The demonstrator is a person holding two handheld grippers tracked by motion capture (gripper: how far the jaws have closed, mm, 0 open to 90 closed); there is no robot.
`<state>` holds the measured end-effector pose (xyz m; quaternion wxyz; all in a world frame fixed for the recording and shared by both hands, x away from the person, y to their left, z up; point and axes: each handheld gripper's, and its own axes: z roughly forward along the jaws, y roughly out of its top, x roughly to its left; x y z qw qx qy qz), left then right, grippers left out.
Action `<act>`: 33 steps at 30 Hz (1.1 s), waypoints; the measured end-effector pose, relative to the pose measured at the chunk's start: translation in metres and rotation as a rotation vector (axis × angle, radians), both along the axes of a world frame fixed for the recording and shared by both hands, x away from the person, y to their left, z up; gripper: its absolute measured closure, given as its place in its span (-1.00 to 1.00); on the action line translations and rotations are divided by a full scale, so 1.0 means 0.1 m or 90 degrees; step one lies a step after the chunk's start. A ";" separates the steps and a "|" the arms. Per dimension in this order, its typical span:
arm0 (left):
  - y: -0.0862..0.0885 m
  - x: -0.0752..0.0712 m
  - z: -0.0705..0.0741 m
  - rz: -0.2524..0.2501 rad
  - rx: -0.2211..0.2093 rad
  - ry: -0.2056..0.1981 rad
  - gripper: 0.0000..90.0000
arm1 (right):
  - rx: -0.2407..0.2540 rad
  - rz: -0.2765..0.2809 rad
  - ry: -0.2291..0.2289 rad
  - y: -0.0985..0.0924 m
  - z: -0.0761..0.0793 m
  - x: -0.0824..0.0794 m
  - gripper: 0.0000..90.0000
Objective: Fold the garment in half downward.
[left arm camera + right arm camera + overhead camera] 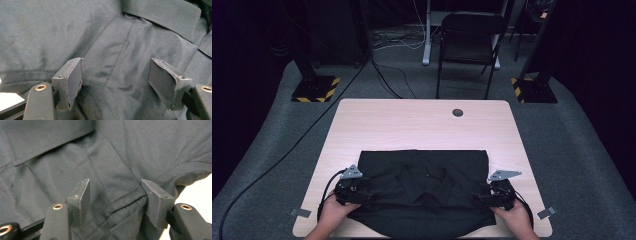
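A black collared shirt (424,185) lies folded on the near half of the light wooden table (412,125). My left gripper (368,192) rests at the shirt's left edge and points inward. In the left gripper view my left gripper (116,75) is open, with a fold of black cloth (112,55) lying loose between the pads and the collar (162,17) beyond. My right gripper (480,197) sits at the shirt's right edge. The right gripper view has my right gripper (115,192) open over a seamed fold (110,175), its pads not pressing on it.
A cable hole (457,112) sits in the table's far part. Tape marks (300,212) (546,213) flag the near corners. Beyond the table stand a black chair (469,40) and two posts on yellow-and-black striped bases (316,89) (532,87). A cable (272,165) crosses the floor at left.
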<state>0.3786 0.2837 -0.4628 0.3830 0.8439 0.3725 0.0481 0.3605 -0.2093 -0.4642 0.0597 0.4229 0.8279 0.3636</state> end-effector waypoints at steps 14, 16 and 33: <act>-0.09 0.10 -0.13 -0.006 0.000 0.005 -0.38 | -0.015 -0.003 -0.025 0.06 -0.10 0.10 -0.27; -0.09 0.15 -0.13 -0.001 0.002 0.004 -0.38 | -0.023 -0.005 -0.027 0.09 -0.10 0.15 -0.34; 0.01 0.63 -0.14 0.043 -0.036 0.032 -0.22 | -0.002 -0.037 0.003 0.13 -0.10 0.70 -0.28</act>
